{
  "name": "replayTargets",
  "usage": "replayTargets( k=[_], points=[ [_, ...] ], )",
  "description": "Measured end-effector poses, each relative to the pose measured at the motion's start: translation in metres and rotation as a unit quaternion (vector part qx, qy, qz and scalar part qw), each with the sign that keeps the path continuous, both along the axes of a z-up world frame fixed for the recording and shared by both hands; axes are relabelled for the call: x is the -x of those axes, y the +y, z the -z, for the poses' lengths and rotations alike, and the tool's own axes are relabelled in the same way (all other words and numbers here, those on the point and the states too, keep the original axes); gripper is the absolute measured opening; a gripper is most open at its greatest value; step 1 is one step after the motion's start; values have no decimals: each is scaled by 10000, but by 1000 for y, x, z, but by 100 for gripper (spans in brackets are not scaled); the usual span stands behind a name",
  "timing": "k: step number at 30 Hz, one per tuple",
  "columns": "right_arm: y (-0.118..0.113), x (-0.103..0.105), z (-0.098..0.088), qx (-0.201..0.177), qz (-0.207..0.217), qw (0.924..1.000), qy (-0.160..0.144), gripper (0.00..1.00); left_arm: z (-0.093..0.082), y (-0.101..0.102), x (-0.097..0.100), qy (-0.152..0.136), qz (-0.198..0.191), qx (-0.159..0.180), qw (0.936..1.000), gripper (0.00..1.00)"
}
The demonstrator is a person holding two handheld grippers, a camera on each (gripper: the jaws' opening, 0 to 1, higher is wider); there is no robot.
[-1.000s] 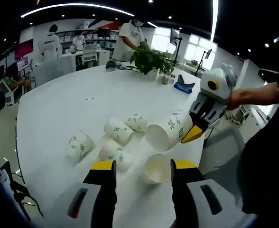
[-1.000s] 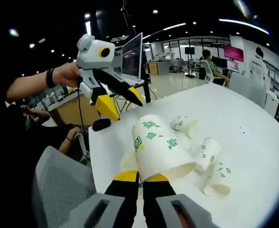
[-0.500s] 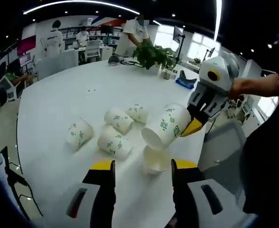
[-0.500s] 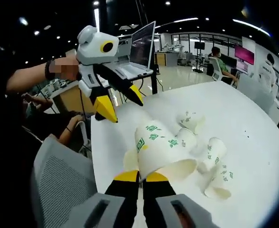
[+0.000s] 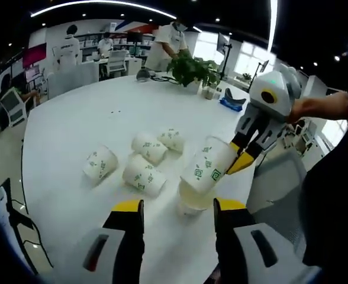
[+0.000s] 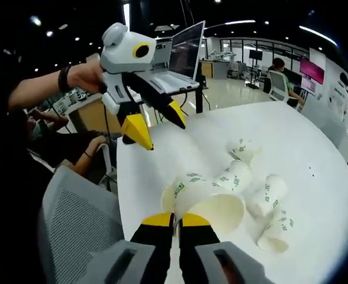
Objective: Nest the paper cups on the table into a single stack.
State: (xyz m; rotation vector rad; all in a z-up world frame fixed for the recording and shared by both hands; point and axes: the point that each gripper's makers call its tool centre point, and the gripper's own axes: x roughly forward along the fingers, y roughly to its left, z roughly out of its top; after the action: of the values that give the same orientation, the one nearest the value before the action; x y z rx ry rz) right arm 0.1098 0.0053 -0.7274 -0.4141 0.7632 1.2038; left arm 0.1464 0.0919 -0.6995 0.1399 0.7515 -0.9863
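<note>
A white paper cup with green prints [image 5: 207, 167] hangs tilted in my right gripper [image 5: 238, 154], which comes in from the right. Its lower end meets the mouth of an upright cup [image 5: 187, 200] on the white table [image 5: 73, 118]. That upright cup stands just ahead of my left gripper [image 5: 179, 205], whose jaws are open and hold nothing. In the right gripper view my right gripper [image 6: 174, 220] is shut on the rim of the held cup [image 6: 205, 198]. The upright cup [image 6: 167, 197] peeks out behind it, and the left gripper [image 6: 156, 122] hovers open above.
Several more cups lie on their sides: [image 5: 100, 164], [image 5: 143, 176], [image 5: 148, 147], [image 5: 172, 139]. A potted plant [image 5: 189, 68] stands at the table's far side. A laptop [image 6: 186, 56] and a grey mesh chair [image 6: 79, 231] lie off the near edge. People stand in the background.
My right gripper has tipped the held cup steeper and lowered it onto the upright cup. The left gripper stays open and has barely moved.
</note>
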Motion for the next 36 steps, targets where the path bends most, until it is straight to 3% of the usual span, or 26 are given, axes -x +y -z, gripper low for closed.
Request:
replayTargets(
  k=[29, 36],
  points=[
    [18, -1, -14, -44, -222, 9994, -256, 0, 7, 3, 10, 93, 30, -25, 9999, 44],
    [24, -4, -10, 68, -331, 9989, -321, 0, 10, 3, 9, 104, 35, -22, 9999, 45]
  ],
)
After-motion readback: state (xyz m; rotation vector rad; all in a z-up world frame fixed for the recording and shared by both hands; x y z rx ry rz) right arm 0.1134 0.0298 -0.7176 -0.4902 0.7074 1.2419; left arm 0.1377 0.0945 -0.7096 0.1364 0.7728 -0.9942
